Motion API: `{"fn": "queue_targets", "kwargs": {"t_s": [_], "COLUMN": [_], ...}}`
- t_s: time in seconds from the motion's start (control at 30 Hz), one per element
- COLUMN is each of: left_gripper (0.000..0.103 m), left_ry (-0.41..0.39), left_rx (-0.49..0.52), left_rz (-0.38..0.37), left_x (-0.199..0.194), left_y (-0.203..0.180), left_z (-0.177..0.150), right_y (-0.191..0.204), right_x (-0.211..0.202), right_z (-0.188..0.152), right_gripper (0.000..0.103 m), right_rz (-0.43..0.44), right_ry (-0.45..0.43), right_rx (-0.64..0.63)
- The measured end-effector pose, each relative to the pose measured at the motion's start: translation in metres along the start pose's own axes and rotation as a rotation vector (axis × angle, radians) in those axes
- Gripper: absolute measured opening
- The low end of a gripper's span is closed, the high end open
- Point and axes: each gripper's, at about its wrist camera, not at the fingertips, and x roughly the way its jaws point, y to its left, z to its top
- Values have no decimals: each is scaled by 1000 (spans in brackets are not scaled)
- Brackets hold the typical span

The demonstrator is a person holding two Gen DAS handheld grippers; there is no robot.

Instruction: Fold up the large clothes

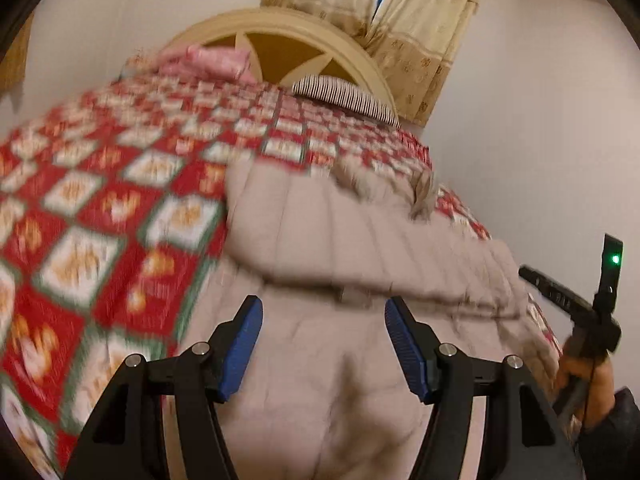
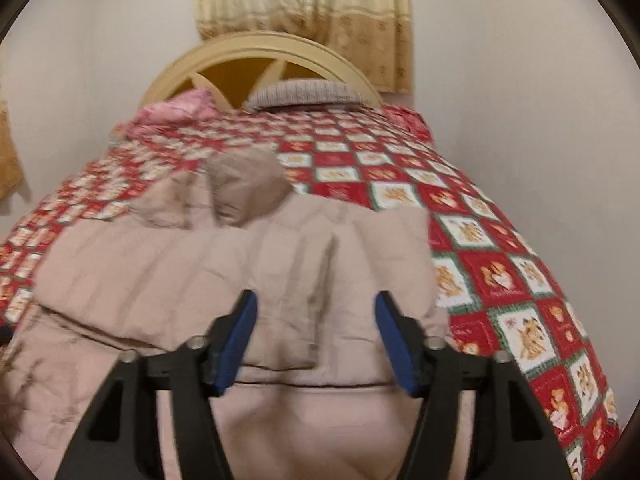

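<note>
A beige padded coat with a fur-trimmed hood lies on the red patterned bedspread. In the right wrist view the coat lies partly folded, its hood toward the headboard. My left gripper is open and empty above the coat's near part. My right gripper is open and empty above the coat's fold. The right gripper's body shows at the right edge of the left wrist view, held by a hand.
A cream arched headboard stands at the far end, with a pink pillow and a striped pillow. Cream curtains hang behind. White walls flank the bed. The bedspread lies bare to the right of the coat.
</note>
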Motion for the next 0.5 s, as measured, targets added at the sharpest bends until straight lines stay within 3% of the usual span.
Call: {"fn": "queue_targets", "kwargs": {"t_s": [0.03, 0.17, 0.27, 0.43, 0.5], "left_gripper": [64, 65, 65, 65, 65], "left_ry": [-12, -37, -6, 163, 163], "left_rx": [13, 65, 65, 32, 29], "left_rz": [-4, 11, 53, 114, 101], "left_x": [2, 23, 56, 120, 125], "left_y": [-4, -13, -13, 12, 13], "left_z": [11, 46, 59, 35, 27], "right_y": [8, 37, 52, 40, 32], "right_x": [0, 17, 40, 80, 82], "right_z": [4, 18, 20, -2, -8], "right_gripper": [35, 34, 35, 38, 41], "right_rz": [19, 94, 103, 90, 109], "right_ry": [12, 44, 71, 214, 227], "right_rx": [-14, -44, -78, -68, -56]}}
